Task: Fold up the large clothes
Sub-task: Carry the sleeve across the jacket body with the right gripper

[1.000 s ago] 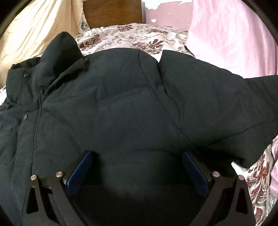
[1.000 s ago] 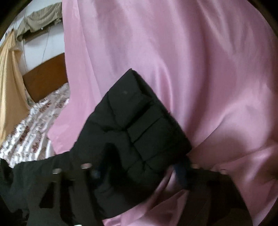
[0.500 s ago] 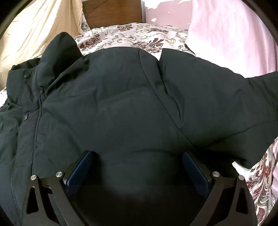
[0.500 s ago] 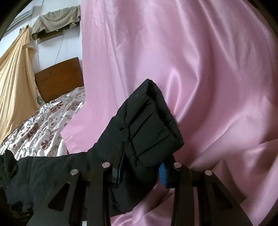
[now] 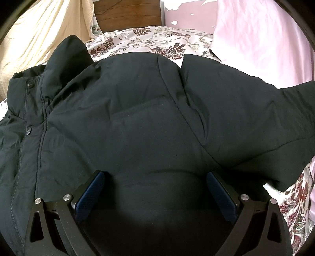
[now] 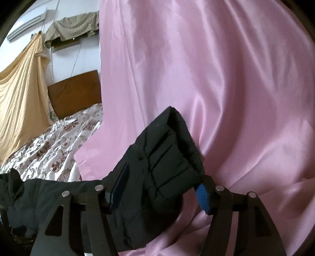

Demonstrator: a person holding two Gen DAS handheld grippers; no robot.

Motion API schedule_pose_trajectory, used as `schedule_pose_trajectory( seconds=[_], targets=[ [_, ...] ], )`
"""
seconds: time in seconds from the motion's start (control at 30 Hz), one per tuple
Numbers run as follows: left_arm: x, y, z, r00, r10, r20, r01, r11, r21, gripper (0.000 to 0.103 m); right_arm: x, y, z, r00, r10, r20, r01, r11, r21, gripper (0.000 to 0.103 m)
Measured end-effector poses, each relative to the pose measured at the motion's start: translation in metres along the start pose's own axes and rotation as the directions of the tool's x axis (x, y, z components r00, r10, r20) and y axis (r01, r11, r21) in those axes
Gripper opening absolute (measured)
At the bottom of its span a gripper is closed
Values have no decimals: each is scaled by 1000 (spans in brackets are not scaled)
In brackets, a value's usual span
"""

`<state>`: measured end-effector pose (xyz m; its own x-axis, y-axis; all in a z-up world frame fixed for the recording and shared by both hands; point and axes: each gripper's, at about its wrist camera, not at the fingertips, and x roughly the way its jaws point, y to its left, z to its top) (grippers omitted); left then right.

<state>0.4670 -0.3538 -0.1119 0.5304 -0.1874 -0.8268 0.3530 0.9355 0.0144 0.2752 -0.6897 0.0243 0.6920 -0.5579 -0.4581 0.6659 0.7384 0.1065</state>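
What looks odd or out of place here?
The wall behind the bed has patches of missing pink paint. The jacket lies flat, except one sleeve lifted off the bed in the right gripper.

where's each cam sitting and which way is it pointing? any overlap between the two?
Left wrist: on the left gripper, looking down across the black jacket toward the headboard; its open fingers show.
Right wrist: on the right gripper, facing the pink sheet; its fingers flank the sleeve cuff.
Shared: jacket, floral bedspread, headboard, pink sheet.
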Motion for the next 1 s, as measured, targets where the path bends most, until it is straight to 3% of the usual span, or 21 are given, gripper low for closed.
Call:
schedule_pose_trajectory(
  seconds=[0.03,0.1,0.23,0.37,0.5,0.63,0.73,1.0],
  targets=[
    [0,0,0,1000,-1,1,1,1000,-1,103,-5,0,0,1000,-7,7,7,1000,4,26],
    [-2,1,0,1000,-2,6,2,1000,-6,103,-14,8,-1,1000,-9,24,9,1000,-1,19],
    [-9,6,2,1000,14,11,-14,1000,-11,103,-52,33,-3,997,-20,73,26,996,-83,13],
    [-20,20,1,1000,20,12,-20,1000,-17,103,-110,76,-8,990,93,107,-70,976,-205,11],
    [-35,40,-2,1000,10,-6,-10,1000,-21,103,-135,122,-22,970,239,44,-218,935,-278,11],
    [-55,75,-8,999,-10,-30,10,1000,-26,103,-138,170,-41,917,392,-70,-396,876,-276,11],
    [-72,113,-13,997,-64,-46,61,996,-63,103,-125,210,-63,852,486,-195,-520,828,-210,11],
    [-98,196,-24,969,-244,-36,232,953,-197,103,-110,277,-145,734,497,-463,-626,759,-178,11]
  ],
)
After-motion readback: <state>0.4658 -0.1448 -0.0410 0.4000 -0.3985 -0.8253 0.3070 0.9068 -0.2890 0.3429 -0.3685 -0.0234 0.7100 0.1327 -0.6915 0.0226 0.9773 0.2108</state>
